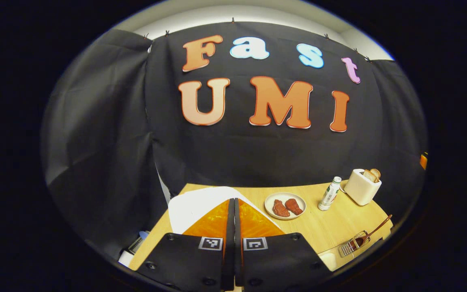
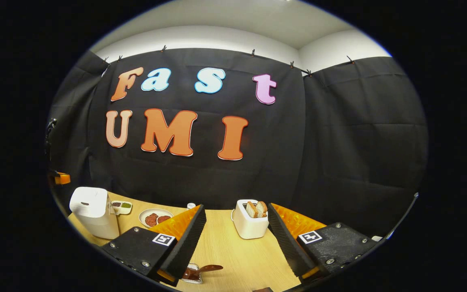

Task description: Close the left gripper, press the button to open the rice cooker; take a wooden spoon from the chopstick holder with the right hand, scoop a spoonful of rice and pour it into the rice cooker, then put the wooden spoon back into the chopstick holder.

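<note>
On my left gripper view, the left gripper sits at the bottom centre with its 2 fingers clenched flat against each other, nothing between them. Just behind the fingertips I see the white rice cooker, its lid down, on the wooden table. To the right of centre lies a plate with 2 reddish pieces of meat, then a small upright bottle, then a white toaster with bread in it toward the right edge. At the lower right, the wire chopstick holder sits near the table's edge with the wooden spoon in it, handle slanting up to the right.

On my right gripper view, the right gripper is released, fingers spread wide at the bottom, gripping nothing, with the toaster framed between them farther back. The rice cooker stands at the lower left, and the plate lies to its right, with a small 2-part dish between them. The spoon and holder show at the bottom edge, just right of the gripper's left-hand finger.
</note>
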